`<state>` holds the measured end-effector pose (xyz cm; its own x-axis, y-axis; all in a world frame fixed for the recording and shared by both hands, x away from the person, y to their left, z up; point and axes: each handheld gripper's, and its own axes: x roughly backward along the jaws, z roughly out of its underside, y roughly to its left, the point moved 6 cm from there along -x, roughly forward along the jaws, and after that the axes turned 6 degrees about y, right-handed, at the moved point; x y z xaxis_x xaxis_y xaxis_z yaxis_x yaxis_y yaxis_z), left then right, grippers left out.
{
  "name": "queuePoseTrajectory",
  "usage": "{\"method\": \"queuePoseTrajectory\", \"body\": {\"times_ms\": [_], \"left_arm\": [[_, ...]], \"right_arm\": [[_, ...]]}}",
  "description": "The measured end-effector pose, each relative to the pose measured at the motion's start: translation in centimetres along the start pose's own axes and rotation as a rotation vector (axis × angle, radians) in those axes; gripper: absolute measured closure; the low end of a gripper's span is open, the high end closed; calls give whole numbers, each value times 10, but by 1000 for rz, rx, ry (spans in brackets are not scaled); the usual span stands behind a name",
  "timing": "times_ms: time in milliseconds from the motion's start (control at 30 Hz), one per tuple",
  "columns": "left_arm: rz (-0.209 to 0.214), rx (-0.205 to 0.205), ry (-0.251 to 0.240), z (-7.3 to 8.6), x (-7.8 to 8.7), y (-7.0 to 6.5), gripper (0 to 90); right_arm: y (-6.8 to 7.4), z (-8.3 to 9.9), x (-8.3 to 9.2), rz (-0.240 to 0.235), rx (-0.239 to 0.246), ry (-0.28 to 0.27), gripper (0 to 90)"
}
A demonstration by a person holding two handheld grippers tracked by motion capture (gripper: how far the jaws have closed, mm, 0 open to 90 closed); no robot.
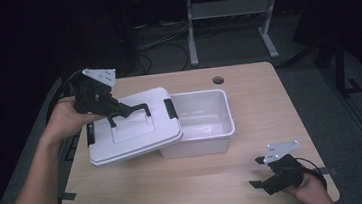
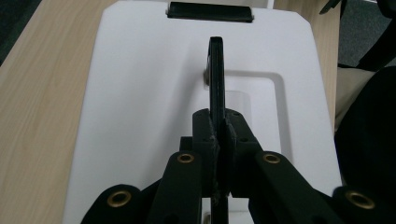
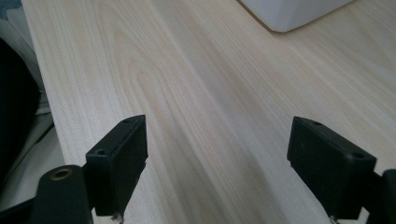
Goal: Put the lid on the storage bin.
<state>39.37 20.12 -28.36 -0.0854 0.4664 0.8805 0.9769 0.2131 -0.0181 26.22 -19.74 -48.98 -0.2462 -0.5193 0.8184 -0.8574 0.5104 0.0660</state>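
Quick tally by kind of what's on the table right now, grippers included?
White plastic lid with black handle: 1
Open white plastic tub: 1
Black two-jaw grippers: 2, left gripper shut on the lid handle, right gripper open
Total: 4

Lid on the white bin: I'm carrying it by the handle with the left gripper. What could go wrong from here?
1. The left gripper pinches only the thin black handle, so the tilted lid could swing or slip.
2. Its low edge overlaps the open bin and may catch the rim and drag it.
3. The right gripper rests open near the table edge, too far to steady the bin.
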Motion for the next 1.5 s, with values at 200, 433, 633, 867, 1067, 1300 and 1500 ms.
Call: {"method": "queuePoseTrajectory", "body": {"times_ms": [200,433,633,867,1067,1300,1500], "left_arm": [[15,-23,5,-14,-7,3,845],[30,-46,5,-29,-16,8,844],[46,-59,-3,-41,-25,11,844],[58,-70,5,-50,-34,16,844],[64,-90,-3,-62,-40,20,844],[85,-97,-16,-74,-51,22,844],[107,-102,-20,-84,-62,23,844]], "right_arm": [[0,2,1,-2,-8,-3,200],[0,2,1,2,-8,-6,199],[0,2,0,-4,-11,-7,199],[-1,1,-1,-12,-10,-10,198],[2,2,-4,-22,-2,2,198],[3,1,-2,-18,-2,-7,198],[2,2,1,-9,-7,-12,198]]}}
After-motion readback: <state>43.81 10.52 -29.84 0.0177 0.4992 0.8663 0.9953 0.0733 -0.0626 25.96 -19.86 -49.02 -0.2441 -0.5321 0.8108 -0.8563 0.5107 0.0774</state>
